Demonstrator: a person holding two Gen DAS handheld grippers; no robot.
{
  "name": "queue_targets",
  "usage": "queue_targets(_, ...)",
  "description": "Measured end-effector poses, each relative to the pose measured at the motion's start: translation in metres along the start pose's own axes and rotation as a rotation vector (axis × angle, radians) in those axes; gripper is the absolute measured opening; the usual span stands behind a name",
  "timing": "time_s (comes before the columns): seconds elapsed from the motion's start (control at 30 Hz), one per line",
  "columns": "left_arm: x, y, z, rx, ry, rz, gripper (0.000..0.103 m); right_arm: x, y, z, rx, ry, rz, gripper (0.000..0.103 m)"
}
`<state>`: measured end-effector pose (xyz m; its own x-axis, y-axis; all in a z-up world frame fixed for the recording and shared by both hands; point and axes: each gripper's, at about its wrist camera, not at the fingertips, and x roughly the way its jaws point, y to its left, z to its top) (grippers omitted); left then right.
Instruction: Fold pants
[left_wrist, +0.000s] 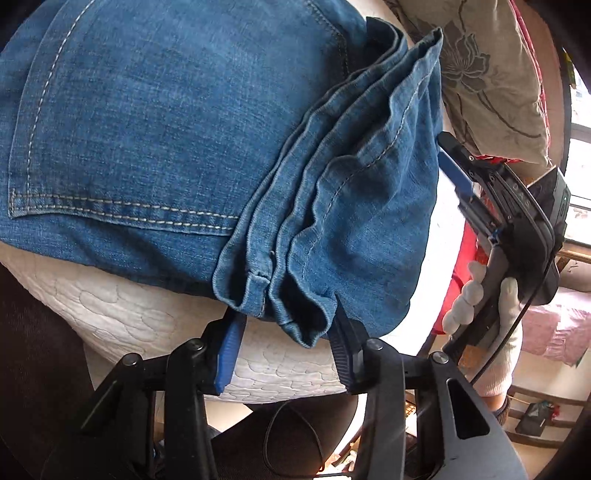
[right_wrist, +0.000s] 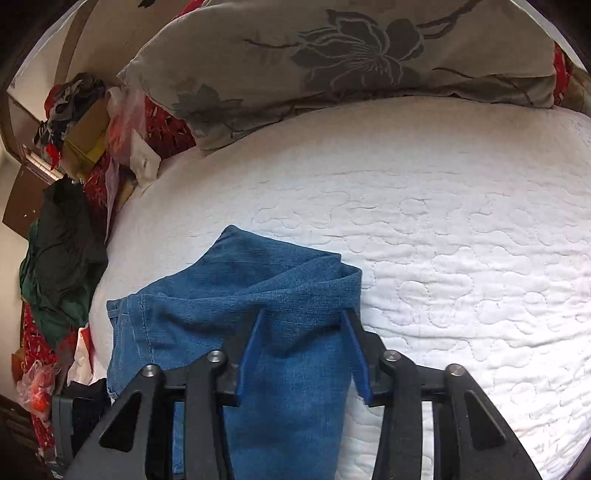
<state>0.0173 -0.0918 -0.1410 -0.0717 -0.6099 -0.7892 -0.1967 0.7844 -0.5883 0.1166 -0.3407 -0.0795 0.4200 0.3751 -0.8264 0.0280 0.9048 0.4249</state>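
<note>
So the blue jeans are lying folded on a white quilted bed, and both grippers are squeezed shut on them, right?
Not quite. The jeans do lie folded on the white quilted bed, but neither gripper is squeezed shut. In the left wrist view the left gripper is open, its fingers either side of the bunched hem. The right wrist view shows the right gripper open too, fingers spread over the denim.

One pair of blue denim pants (left_wrist: 177, 122) lies folded on one white quilted mattress cover (right_wrist: 461, 229). Two black two-finger grippers with blue pads are in view: the left gripper (left_wrist: 284, 354) and the right gripper (right_wrist: 306, 354). One white-gloved hand (left_wrist: 480, 295) shows. One beige floral-print pillow (right_wrist: 332, 55) sits at the far edge. One dark green crumpled garment (right_wrist: 62, 251) lies at the side. One back pocket (left_wrist: 122, 129) shows on the denim
</note>
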Motion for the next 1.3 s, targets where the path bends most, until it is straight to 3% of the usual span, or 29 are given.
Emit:
queue_targets(0.03,0.002,0.0,0.0,-0.001,-0.001,0.008,0.042,-0.004,0.009,0.009,-0.043,-0.039,-0.018,0.0)
queue_targets(0.07,0.004,0.0,0.001,0.001,-0.008,0.02,0.042,-0.005,0.016,0.018,-0.08,-0.066,-0.034,0.0)
queue_targets(0.17,0.01,-0.002,0.003,-0.001,-0.007,0.033,0.042,0.011,0.019,0.039,-0.112,0.024,-0.148,0.0)
queue_targets(0.2,0.01,-0.003,0.004,-0.002,-0.004,0.028,0.042,0.008,0.02,0.042,-0.129,0.029,-0.132,0.001)
queue_targets(0.27,0.007,0.001,0.003,-0.004,-0.004,0.012,0.042,0.001,0.024,0.041,-0.125,0.087,0.044,0.009)
queue_targets(0.3,0.007,0.001,0.003,-0.003,-0.005,0.014,0.042,0.001,0.029,0.038,-0.135,0.127,0.094,0.016)
queue_targets(0.37,0.008,0.002,0.004,0.0,-0.002,0.017,0.042,0.0,0.048,0.028,-0.229,0.152,0.09,0.055)
queue_targets(0.43,0.008,0.001,0.002,0.006,-0.007,0.019,0.042,0.006,0.069,0.018,-0.34,0.176,0.082,0.061)
queue_targets(0.53,0.009,0.0,-0.001,0.004,-0.004,0.015,0.042,0.021,0.098,0.007,-0.481,0.179,0.047,0.061)
queue_targets(0.6,0.01,0.0,0.0,-0.004,-0.001,0.01,0.042,0.038,0.114,0.0,-0.599,0.183,-0.054,0.06)
queue_targets(0.63,0.01,0.001,0.0,-0.009,0.0,0.007,0.042,0.048,0.12,-0.003,-0.649,0.209,-0.09,0.048)
queue_targets(0.67,0.008,0.004,-0.001,-0.013,-0.001,0.002,0.042,0.057,0.125,-0.004,-0.667,0.253,-0.088,0.001)
queue_targets(0.77,0.004,0.005,0.0,0.0,-0.029,0.021,0.042,0.069,0.132,0.005,-0.658,0.24,-0.102,0.003)
queue_targets(0.87,0.009,0.008,0.005,-0.019,-0.02,0.022,0.042,0.088,0.126,0.006,-0.641,0.297,-0.162,0.002)
queue_targets(0.97,0.003,0.009,0.002,-0.006,-0.015,0.017,0.042,0.056,0.115,0.02,-0.531,0.218,-0.055,0.004)
queue_targets(1.03,-0.001,0.003,-0.005,0.005,-0.015,0.014,0.042,0.03,0.097,0.028,-0.465,0.186,-0.035,0.007)
queue_targets(1.1,-0.003,-0.008,-0.015,0.031,-0.009,-0.012,0.042,0.009,0.076,0.027,-0.447,0.166,-0.093,0.011)
queue_targets(1.17,-0.002,-0.025,-0.024,0.081,-0.018,-0.018,0.042,0.001,0.055,0.023,-0.418,0.19,-0.138,0.027)
queue_targets(1.3,0.02,-0.052,-0.031,0.151,0.005,0.025,0.042,-0.001,0.021,0.015,-0.324,0.181,-0.179,0.029)
